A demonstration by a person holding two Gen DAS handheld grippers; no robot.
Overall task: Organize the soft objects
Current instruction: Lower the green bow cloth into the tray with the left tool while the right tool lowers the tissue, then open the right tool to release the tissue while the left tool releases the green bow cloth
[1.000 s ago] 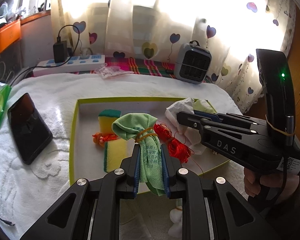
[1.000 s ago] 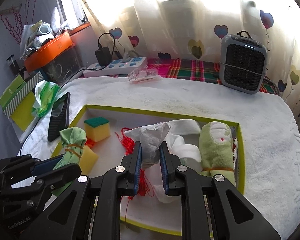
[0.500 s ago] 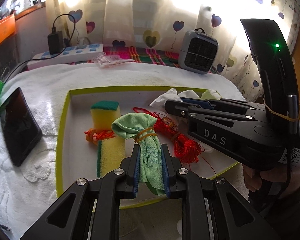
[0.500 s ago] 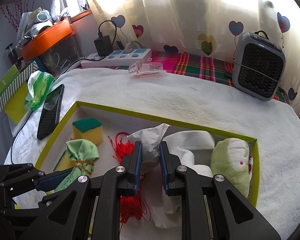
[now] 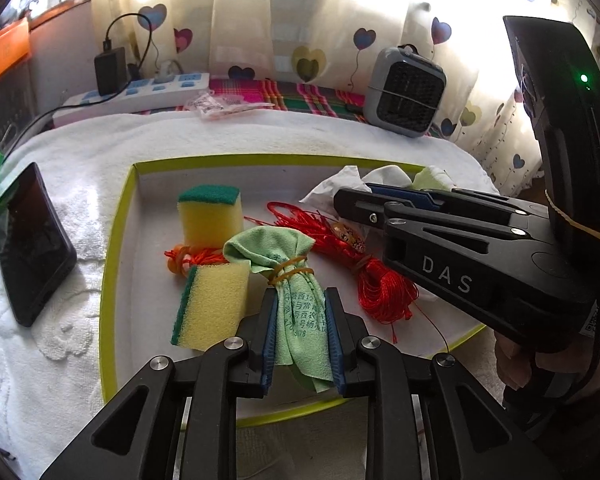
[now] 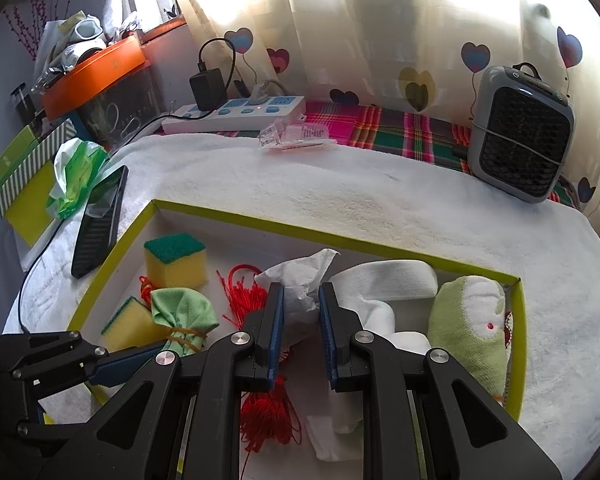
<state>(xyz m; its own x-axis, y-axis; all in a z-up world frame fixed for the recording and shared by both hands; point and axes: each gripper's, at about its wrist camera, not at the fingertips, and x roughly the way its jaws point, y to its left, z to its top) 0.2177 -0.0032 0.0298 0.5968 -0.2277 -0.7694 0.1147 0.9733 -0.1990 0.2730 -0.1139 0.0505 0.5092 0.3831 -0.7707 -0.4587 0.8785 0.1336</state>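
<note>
A white box with a yellow-green rim (image 5: pixel 116 248) lies on a white towel. Low over its near edge my left gripper (image 5: pixel 300 294) holds a green cloth bundle (image 5: pixel 272 248) tied with rubber bands. Its jaws are opening, and the pads still touch the cloth. Beside the bundle lie two yellow sponges (image 5: pixel 210 216) (image 5: pixel 216 304), orange cord (image 5: pixel 188 256) and red cord (image 5: pixel 380 288). My right gripper (image 6: pixel 300 292) is shut on crumpled white tissue (image 6: pixel 300 272) over the box's middle. A white sock (image 6: pixel 384 280) and a green sock (image 6: pixel 468 320) lie to the right.
A black phone (image 5: pixel 28 240) lies left of the box on the towel (image 6: pixel 380 192). A power strip (image 5: pixel 140 96), a clear packet (image 6: pixel 296 136) and a grey fan heater (image 5: pixel 404 92) stand at the back by the curtain. A green bag (image 6: pixel 76 176) and boxes sit far left.
Both grippers have sunk a little and moved in over the box with their loads. The left jaws stand slightly wider around the green bundle.
</note>
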